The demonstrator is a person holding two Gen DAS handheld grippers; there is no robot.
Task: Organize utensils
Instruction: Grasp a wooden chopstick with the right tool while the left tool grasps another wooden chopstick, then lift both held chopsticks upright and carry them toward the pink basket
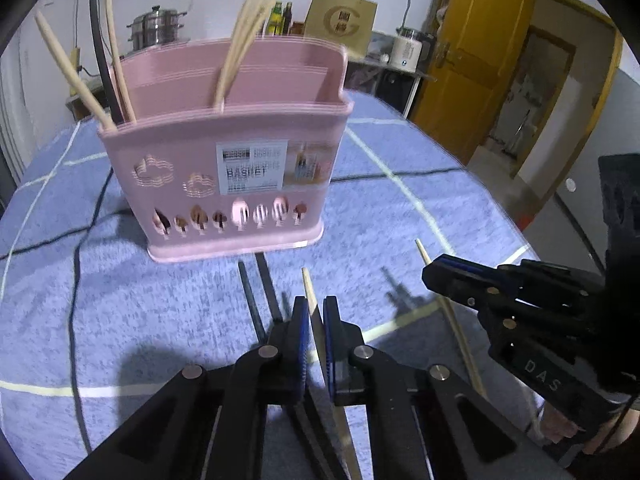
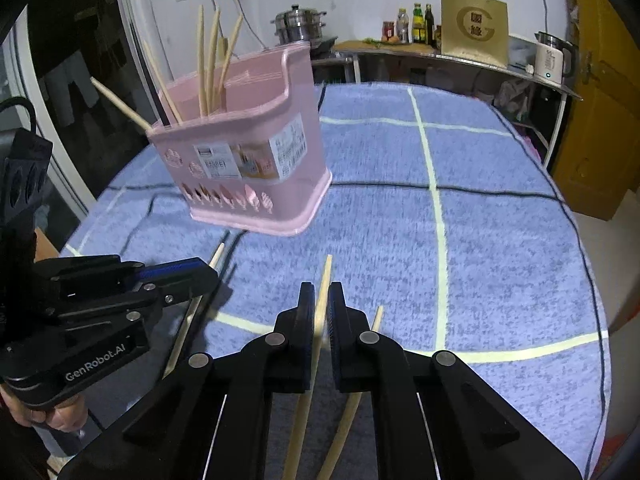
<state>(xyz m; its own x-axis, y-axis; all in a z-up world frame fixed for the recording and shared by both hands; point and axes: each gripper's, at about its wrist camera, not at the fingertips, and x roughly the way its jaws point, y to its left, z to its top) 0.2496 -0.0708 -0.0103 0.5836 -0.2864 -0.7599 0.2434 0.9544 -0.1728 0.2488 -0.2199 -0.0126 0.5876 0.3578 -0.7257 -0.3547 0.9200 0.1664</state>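
Note:
A pink utensil basket [image 1: 224, 152] stands on the blue checked tablecloth and also shows in the right wrist view [image 2: 248, 152]. Several pale wooden chopsticks [image 1: 244, 36] and a dark one stand in it. My left gripper [image 1: 316, 316] is shut on a pale chopstick [image 1: 310, 288], held above the cloth in front of the basket. My right gripper [image 2: 320, 304] is shut on a pale chopstick [image 2: 325, 276]. It shows at the right of the left wrist view [image 1: 432, 270]. The left gripper shows in the right wrist view [image 2: 208, 270].
Two dark chopsticks [image 1: 256, 288] lie on the cloth [image 2: 500, 240] in front of the basket. Another pale chopstick [image 2: 376, 320] lies under my right gripper. A counter [image 2: 460, 58] with pot, bottles and kettle runs behind. A yellow door [image 1: 480, 60] is at the right.

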